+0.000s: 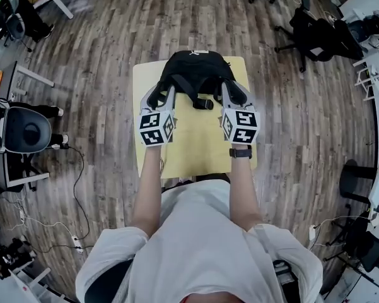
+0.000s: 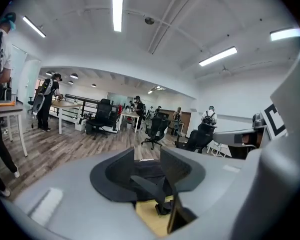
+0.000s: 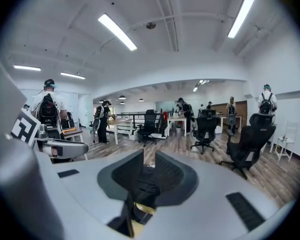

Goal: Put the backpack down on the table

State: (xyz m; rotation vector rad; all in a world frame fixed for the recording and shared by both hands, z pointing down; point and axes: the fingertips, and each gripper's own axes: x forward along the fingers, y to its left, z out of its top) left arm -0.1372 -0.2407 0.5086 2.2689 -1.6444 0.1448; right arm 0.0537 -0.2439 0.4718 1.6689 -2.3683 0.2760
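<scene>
A black backpack (image 1: pixel 195 71) lies at the far end of a small yellow table (image 1: pixel 195 144). My left gripper (image 1: pixel 161 92) is at the pack's near left corner and my right gripper (image 1: pixel 234 92) at its near right corner. In the left gripper view the jaws (image 2: pixel 147 154) stand partly closed, with the backpack's dark fabric (image 2: pixel 147 171) between them and a strap (image 2: pixel 157 189) crossing below. The right gripper's jaws (image 3: pixel 150 161) stand closer together, with black fabric (image 3: pixel 149 181) filling the gap. Yellow tabletop (image 3: pixel 140 209) shows under it.
Wood floor surrounds the table. A black office chair (image 1: pixel 22 131) stands at the left, and cables (image 1: pixel 75 188) lie on the floor there. More chairs (image 1: pixel 315 36) are at the back right. Both gripper views show people, desks and chairs far off across the room.
</scene>
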